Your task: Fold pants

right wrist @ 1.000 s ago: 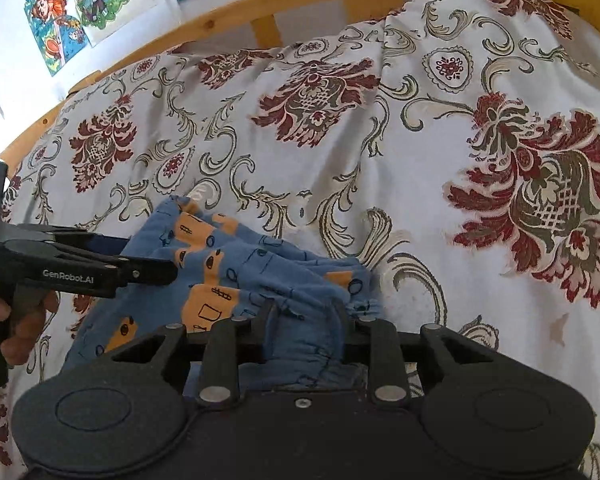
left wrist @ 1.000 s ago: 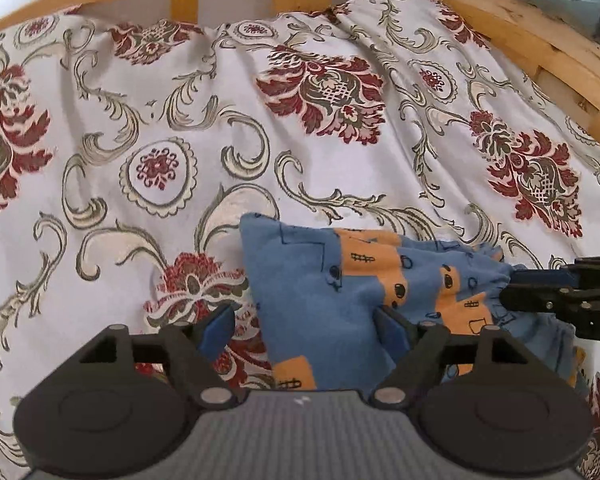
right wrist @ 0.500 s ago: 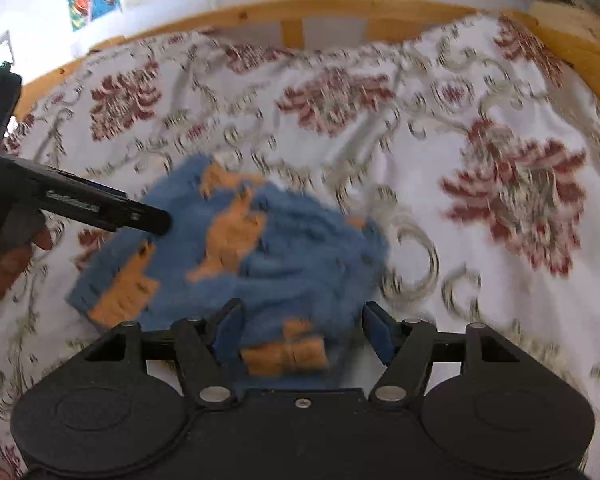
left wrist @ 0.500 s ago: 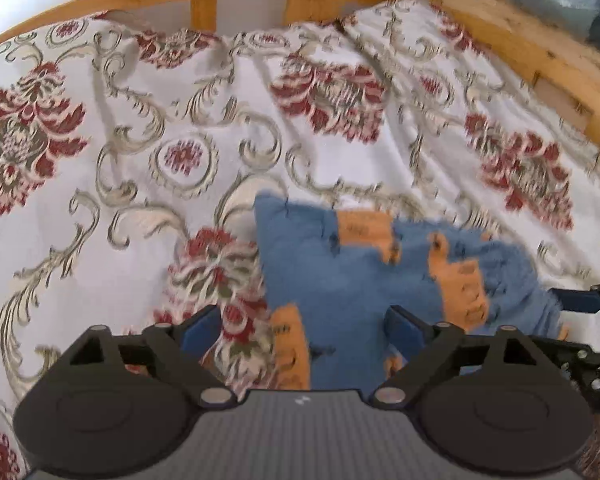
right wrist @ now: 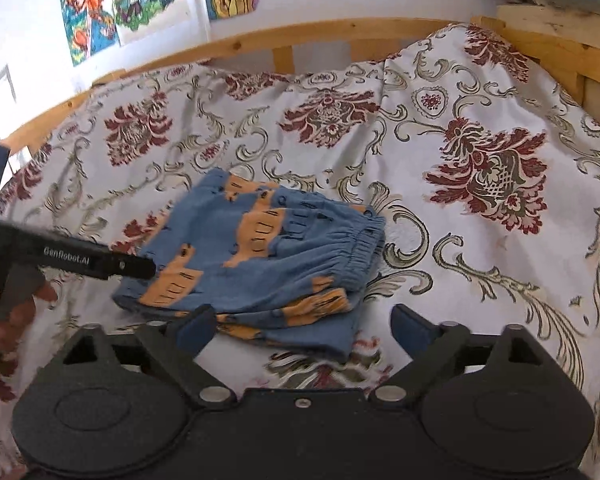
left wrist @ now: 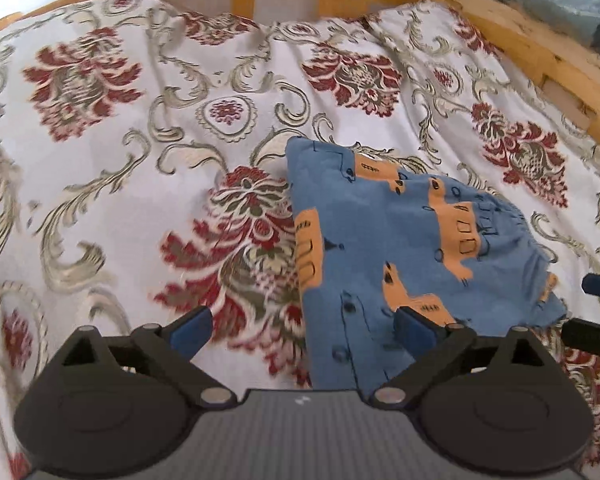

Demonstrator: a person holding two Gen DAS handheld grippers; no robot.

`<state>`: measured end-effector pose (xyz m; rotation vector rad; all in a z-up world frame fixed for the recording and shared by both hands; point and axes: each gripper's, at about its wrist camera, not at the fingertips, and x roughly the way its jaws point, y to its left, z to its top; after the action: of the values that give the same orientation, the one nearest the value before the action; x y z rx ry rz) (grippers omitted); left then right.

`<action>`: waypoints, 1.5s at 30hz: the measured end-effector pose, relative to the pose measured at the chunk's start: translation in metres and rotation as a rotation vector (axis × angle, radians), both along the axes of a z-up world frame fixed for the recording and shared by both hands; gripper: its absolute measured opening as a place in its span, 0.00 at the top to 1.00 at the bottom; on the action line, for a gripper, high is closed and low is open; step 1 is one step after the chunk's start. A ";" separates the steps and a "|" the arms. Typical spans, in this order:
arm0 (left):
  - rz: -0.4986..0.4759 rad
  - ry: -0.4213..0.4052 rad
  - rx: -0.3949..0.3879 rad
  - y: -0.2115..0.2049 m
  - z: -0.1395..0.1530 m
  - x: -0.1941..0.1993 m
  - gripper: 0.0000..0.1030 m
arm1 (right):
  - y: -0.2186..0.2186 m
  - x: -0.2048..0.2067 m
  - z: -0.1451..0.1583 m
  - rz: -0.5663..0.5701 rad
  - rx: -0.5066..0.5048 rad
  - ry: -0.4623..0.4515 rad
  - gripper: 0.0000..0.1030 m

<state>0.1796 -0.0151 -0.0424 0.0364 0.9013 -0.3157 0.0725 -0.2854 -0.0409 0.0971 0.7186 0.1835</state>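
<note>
Letting go, both claws were still spreading wide a second after gripping: left claw (left wrist: 302, 326) and right claw (right wrist: 302, 322) held nothing, leaving the pants (right wrist: 260, 256) folded on the bed (right wrist: 480, 240), apparently finished.

Folded pants (right wrist: 268, 256) lying on the bedspread (right wrist: 460, 128) near mid-bed, bed rail (right wrist: 320, 36) behind, pictures (right wrist: 124, 4) on the wall above the rail, left gripper (right wrist: 140, 268) at the pants' left edge, right gripper (right wrist: 300, 326) before the pants' near edge
</note>
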 end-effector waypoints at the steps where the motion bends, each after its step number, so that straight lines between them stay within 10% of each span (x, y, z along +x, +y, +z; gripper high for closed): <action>1: 0.014 -0.005 -0.010 0.003 0.002 -0.007 0.01 | 0.001 -0.004 0.002 0.000 0.010 -0.004 0.03; 15: 0.056 0.024 -0.015 0.022 0.014 -0.062 0.01 | -0.001 -0.033 0.012 -0.009 0.058 0.055 0.01; 23: -0.051 0.066 0.043 0.018 0.023 -0.035 0.01 | -0.034 -0.001 0.014 0.040 0.188 0.118 0.01; 35: -0.129 0.084 -0.128 0.005 0.005 0.020 0.01 | -0.074 0.068 -0.001 0.099 0.311 0.164 0.01; 40: -0.098 0.117 -0.127 0.002 -0.008 0.046 0.01 | -0.069 0.082 -0.010 0.071 0.252 0.186 0.01; 45: -0.082 0.114 -0.111 0.002 -0.014 0.054 0.01 | -0.042 0.073 -0.019 0.092 -0.010 0.175 0.04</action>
<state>0.2340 -0.0129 -0.0567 -0.0480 0.9957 -0.4478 0.1457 -0.3272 -0.0600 0.0707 0.8993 0.2615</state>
